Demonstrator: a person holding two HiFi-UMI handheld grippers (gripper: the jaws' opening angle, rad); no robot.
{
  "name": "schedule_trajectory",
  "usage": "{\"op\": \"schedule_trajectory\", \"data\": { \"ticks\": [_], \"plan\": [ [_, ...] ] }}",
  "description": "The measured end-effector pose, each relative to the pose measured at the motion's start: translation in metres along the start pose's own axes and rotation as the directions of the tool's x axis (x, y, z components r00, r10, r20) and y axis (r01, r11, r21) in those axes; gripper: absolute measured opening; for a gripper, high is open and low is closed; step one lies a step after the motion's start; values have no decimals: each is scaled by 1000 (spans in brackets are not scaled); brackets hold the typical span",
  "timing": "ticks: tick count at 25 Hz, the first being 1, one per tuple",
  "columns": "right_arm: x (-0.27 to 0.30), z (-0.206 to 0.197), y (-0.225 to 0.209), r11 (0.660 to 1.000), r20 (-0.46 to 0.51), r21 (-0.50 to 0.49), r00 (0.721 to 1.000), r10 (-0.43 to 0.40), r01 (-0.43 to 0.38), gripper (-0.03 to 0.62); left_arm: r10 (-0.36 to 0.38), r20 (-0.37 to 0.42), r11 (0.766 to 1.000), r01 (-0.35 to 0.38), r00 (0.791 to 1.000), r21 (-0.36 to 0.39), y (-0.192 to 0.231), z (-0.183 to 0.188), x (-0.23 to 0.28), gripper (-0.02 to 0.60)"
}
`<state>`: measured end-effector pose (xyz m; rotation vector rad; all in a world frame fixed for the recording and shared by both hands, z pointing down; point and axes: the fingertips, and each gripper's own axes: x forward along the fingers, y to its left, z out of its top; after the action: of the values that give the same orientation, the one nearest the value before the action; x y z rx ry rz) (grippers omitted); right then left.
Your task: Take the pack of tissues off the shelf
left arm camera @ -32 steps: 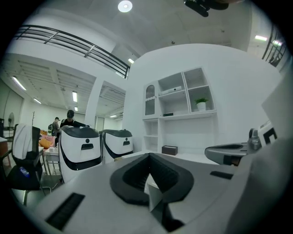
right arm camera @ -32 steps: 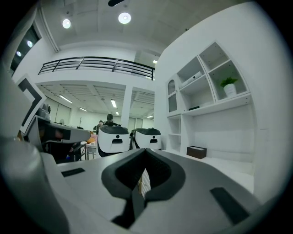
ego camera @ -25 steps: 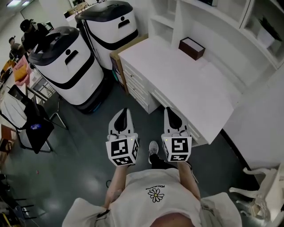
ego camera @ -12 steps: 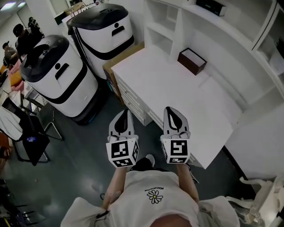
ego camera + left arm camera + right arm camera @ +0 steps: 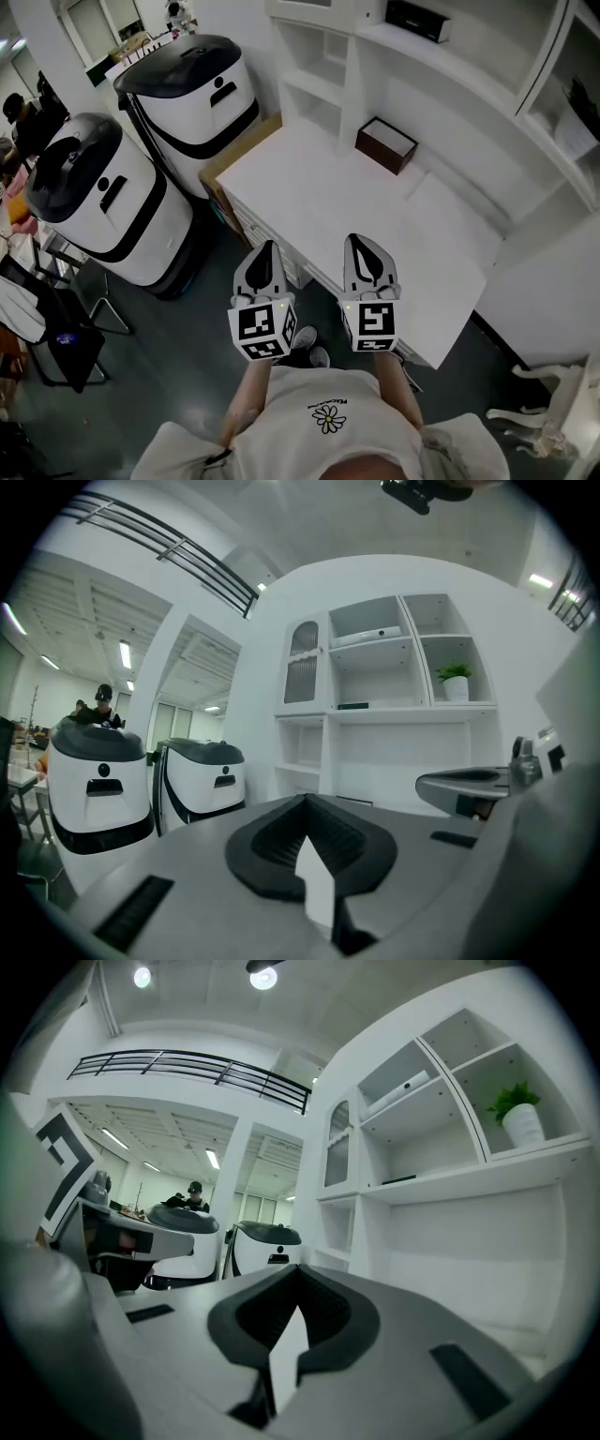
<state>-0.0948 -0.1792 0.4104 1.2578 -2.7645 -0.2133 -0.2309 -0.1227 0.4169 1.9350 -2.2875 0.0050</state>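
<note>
A dark, flat pack (image 5: 417,19) lies on a white shelf above the desk (image 5: 328,206). In the left gripper view the same dark pack (image 5: 353,705) shows only as an edge, and in the right gripper view the pack (image 5: 398,1180) is a thin strip. I cannot tell whether it is the tissues. A long pale box (image 5: 367,636) lies one shelf higher. My left gripper (image 5: 265,251) and right gripper (image 5: 364,242) are side by side at the desk's front edge, both shut and empty, far below the shelves.
A brown open box (image 5: 384,145) stands on the desk by the shelf unit. Two large white-and-black machines (image 5: 94,202) (image 5: 187,84) stand to the left. A potted plant (image 5: 457,682) sits on a right-hand shelf. A white chair (image 5: 558,403) is at lower right. People stand far left.
The person has stepped towards the desk. Both grippers now reach its front edge, and the shelves with the dark pack have come into the head view. The jaws stay shut.
</note>
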Motion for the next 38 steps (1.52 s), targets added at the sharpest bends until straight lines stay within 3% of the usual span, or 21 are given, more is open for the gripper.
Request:
{"op": "schedule_trajectory", "data": {
  "ticks": [9, 17, 27, 38],
  "plan": [
    [46, 12, -6, 997, 17, 10, 997, -72, 72, 2, -81, 29, 997, 80, 996, 16, 18, 22, 49, 0],
    [76, 14, -6, 987, 24, -27, 987, -160, 160, 3, -162, 8, 986, 161, 987, 31, 35, 16, 85, 0],
    [54, 9, -82, 955, 4, -56, 956, -293, 293, 3, -315, 9, 949, 315, 949, 20, -47, 22, 133, 0],
    [23, -3, -137, 923, -19, -49, 923, -384, 382, 3, -378, 6, 926, 378, 926, 25, -100, 22, 143, 0]
  ]
}}
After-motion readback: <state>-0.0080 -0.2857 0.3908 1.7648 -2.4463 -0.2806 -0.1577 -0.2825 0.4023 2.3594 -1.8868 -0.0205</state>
